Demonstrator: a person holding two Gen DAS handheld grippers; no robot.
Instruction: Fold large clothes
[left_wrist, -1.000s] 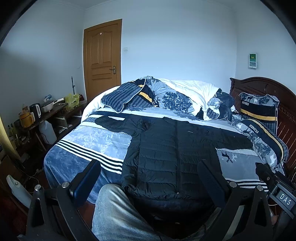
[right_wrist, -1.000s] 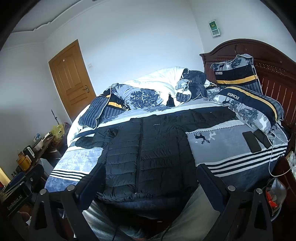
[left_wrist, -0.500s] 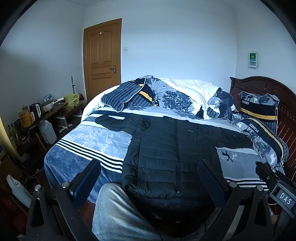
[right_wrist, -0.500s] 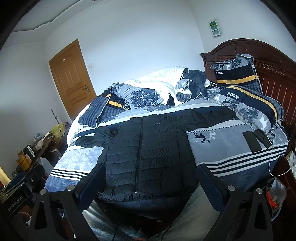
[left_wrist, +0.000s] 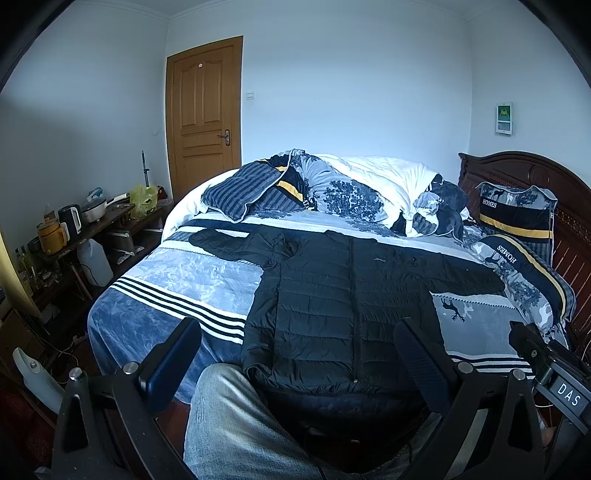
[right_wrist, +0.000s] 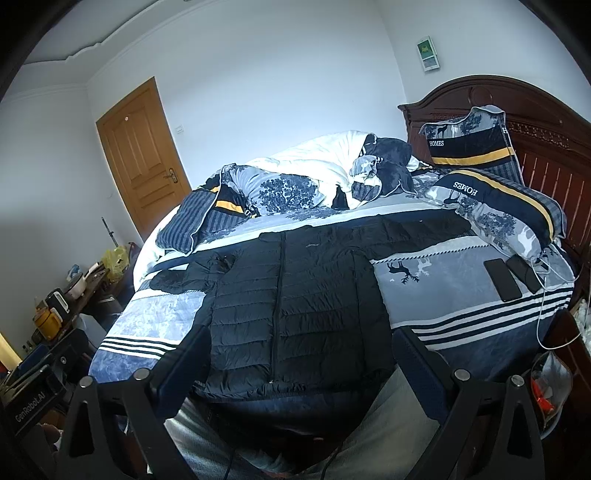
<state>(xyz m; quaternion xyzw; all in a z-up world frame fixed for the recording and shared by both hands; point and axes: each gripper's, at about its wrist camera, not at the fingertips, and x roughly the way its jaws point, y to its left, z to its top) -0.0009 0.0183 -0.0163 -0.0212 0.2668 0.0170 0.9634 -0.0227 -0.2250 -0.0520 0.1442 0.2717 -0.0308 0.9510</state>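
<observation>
A black quilted puffer jacket (left_wrist: 332, 306) lies flat, zipped, front up on the bed, sleeves spread to both sides; it also shows in the right wrist view (right_wrist: 295, 306). Its hem hangs at the near edge of the bed. My left gripper (left_wrist: 295, 358) is open and empty, held back above the hem and above the person's jeans-clad leg (left_wrist: 236, 424). My right gripper (right_wrist: 295, 362) is open and empty, also short of the hem. Neither touches the jacket.
The bed (left_wrist: 192, 280) carries a heap of quilts and pillows (left_wrist: 351, 192) at the far side and pillows by the wooden headboard (right_wrist: 517, 122). Two phones (right_wrist: 513, 277) with a cable lie on the right. A cluttered side table (left_wrist: 74, 229) stands left.
Both grippers have hardly moved; the left view has tilted up very slightly. The jacket lies as before.
</observation>
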